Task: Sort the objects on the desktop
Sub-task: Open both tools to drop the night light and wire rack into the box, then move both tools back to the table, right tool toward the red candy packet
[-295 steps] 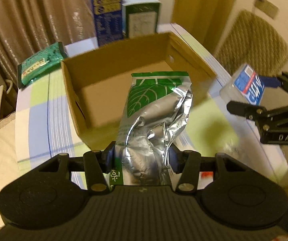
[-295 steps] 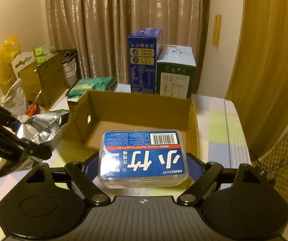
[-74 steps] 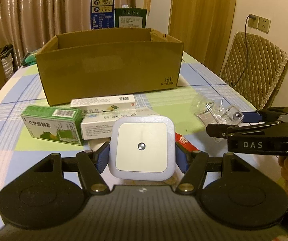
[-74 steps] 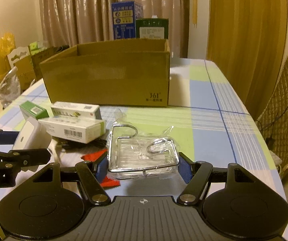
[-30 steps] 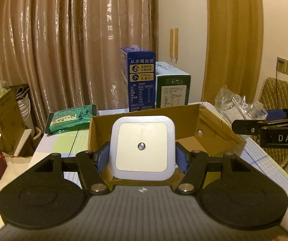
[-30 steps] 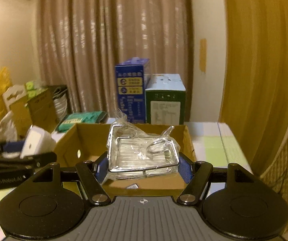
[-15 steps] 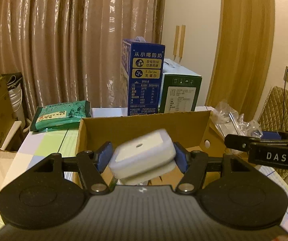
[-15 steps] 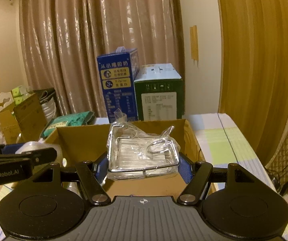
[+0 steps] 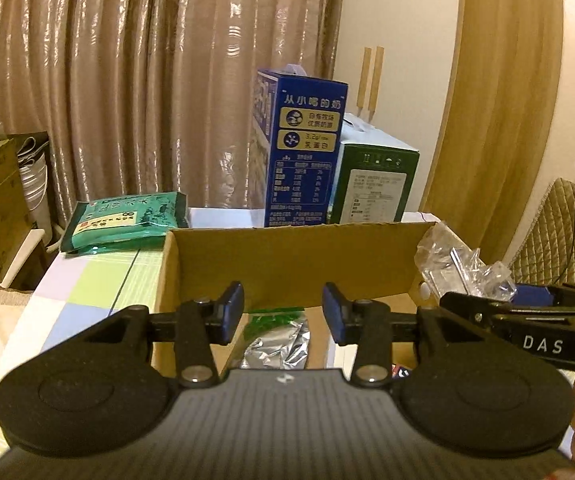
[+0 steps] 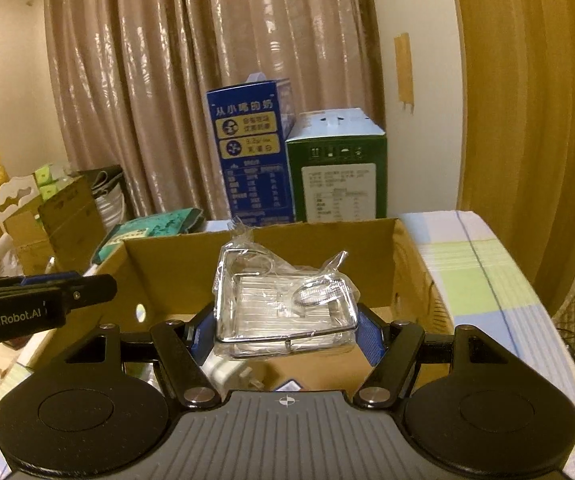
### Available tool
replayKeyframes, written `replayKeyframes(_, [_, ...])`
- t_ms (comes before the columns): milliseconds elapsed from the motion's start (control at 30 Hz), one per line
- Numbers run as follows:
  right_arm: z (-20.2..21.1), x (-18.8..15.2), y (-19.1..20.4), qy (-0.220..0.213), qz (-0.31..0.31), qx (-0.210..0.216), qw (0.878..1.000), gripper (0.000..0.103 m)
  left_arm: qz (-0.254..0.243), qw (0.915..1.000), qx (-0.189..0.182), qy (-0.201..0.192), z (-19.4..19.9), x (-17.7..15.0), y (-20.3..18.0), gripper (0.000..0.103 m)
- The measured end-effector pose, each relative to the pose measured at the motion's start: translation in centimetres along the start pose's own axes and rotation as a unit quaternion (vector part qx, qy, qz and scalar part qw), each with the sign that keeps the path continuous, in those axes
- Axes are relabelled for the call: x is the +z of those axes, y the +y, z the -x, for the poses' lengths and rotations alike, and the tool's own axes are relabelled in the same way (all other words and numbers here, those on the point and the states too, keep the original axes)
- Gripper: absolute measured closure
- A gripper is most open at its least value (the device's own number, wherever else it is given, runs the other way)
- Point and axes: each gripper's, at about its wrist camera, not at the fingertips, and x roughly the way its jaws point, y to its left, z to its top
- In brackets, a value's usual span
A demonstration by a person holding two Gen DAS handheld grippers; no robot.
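Observation:
An open cardboard box (image 9: 287,256) stands on the checked tablecloth; it also shows in the right wrist view (image 10: 183,268). My left gripper (image 9: 283,312) is open and empty above the box. Below it a silver and green foil pouch (image 9: 277,344) lies in the box. My right gripper (image 10: 285,330) is shut on a wire rack in a clear plastic bag (image 10: 285,300), held above the box; the bag also shows at the right of the left wrist view (image 9: 459,268). A white square night light (image 10: 227,372) lies in the box under the bag.
A blue milk carton (image 9: 299,168) and a green carton (image 9: 375,184) stand behind the box. A green packet (image 9: 127,220) lies at the back left. Curtains hang behind the table. A quilted chair (image 9: 559,232) is at the right. Cardboard boxes (image 10: 67,220) stand at the left.
My left gripper opened and let go of the white night light, which dropped into the box. My right gripper stays shut on the bagged wire rack over the box.

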Motion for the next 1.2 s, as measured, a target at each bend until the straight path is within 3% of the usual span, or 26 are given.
replayKeyframes(33, [0.0,-0.1,0.0,-0.005,-0.001,0.004,1.0,0.035,0.001,1.0,0.0,0.0,0.0,0.0,0.0,0.065])
replayKeyframes(100, [0.0,-0.2,0.1,-0.014,-0.004,0.006,1.0,0.018,0.001,1.0,0.002,0.002,0.0,-0.1,0.1,0.063])
replayKeyframes(200, [0.3,0.0,-0.1,-0.026,-0.017,0.003,1.0,0.018,-0.003,1.0,0.008,0.001,0.1,-0.4,0.3,0.044])
replayKeyframes(733, [2.7,-0.2,-0.2,-0.052,-0.02,-0.011,0.998,0.017,-0.035,0.9993,0.008,-0.006,2.1,-0.3,0.0,0.023])
replayKeyframes(900, [4.3,-0.7,-0.2,-0.059,-0.023,-0.017,0.998,0.007,-0.052,0.9986,0.0,-0.008,3.2,-0.6,-0.3,0.007])
replayKeyframes(1200, [8.2,-2.1,-0.6,-0.066,-0.033,-0.025,0.997,0.003,-0.073,0.9973,-0.001,-0.008,6.2,-2.1,0.2,0.002])
